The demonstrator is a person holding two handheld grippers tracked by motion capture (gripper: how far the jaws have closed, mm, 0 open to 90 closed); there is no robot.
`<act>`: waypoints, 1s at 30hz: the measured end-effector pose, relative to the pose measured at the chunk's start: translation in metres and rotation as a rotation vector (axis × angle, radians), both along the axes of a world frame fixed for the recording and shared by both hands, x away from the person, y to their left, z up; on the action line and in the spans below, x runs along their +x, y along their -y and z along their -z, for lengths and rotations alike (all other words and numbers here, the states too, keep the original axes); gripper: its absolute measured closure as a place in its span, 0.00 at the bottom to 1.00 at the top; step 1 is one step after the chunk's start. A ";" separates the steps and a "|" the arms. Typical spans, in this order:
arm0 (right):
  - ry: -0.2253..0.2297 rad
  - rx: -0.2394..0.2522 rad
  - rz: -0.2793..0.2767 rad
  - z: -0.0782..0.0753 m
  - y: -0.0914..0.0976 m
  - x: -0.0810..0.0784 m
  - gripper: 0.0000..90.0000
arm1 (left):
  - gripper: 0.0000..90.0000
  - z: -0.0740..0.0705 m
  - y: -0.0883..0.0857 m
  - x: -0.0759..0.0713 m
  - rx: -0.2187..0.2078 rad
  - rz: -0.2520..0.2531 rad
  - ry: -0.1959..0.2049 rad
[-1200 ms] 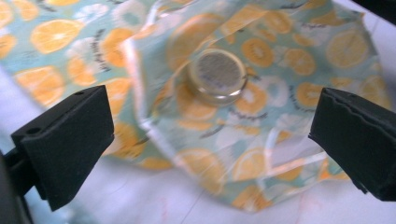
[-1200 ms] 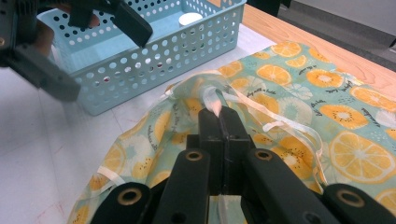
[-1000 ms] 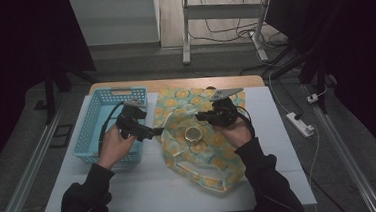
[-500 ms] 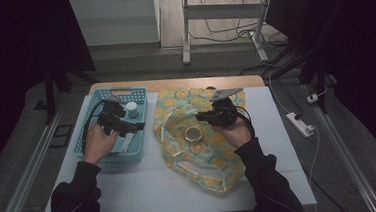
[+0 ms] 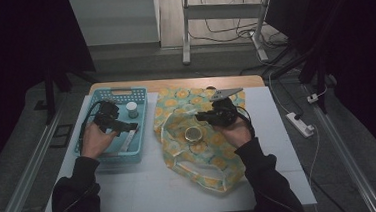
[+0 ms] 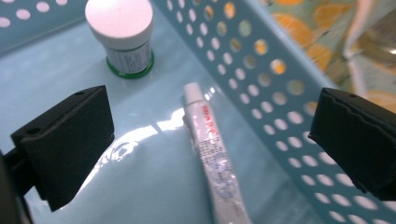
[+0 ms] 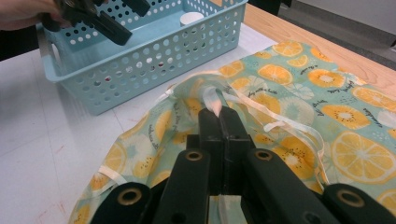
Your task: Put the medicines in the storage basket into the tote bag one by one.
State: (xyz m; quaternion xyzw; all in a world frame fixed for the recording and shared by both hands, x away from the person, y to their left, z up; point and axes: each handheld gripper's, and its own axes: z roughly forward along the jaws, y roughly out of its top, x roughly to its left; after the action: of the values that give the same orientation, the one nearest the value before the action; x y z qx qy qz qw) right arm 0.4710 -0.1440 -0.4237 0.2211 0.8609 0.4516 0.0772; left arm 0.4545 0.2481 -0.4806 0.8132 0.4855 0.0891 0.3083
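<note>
Tube (image 6: 211,154) is lying in the blue basket (image 5: 91,151), beside a small jar (image 6: 122,39); left gripper (image 6: 212,140) is hovering fingers apart over it, while right gripper (image 7: 219,122) is pinching the fruit-print bag (image 5: 221,176) mouth open.

- The high view looks forward and down from above the person's side, taking in the whole worktop (image 5: 146,189).
- The left gripper view peers close, down into the blue basket (image 6: 261,70).
- The right gripper view looks low across the fruit-print bag (image 7: 299,88) towards that basket (image 7: 154,60), which all three views share.
</note>
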 end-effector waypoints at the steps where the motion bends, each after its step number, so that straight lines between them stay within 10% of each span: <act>1: -0.001 0.000 -0.001 0.000 0.000 0.000 1.00 | 0.00 0.002 0.000 0.001 0.016 0.001 -0.006; 17: 0.001 -0.004 -0.003 0.001 -0.001 -0.001 1.00 | 0.01 0.032 0.014 0.015 0.157 0.052 -0.179; 30: 0.003 -0.002 -0.006 0.000 -0.001 -0.001 1.00 | 0.52 0.033 0.022 0.011 0.224 0.095 -0.188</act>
State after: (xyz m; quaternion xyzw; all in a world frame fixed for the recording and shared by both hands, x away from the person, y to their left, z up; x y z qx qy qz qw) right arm 0.4698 -0.1428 -0.4241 0.2176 0.8619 0.4514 0.0772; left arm 0.4657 0.2265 -0.5139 0.8694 0.4600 0.0513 0.1729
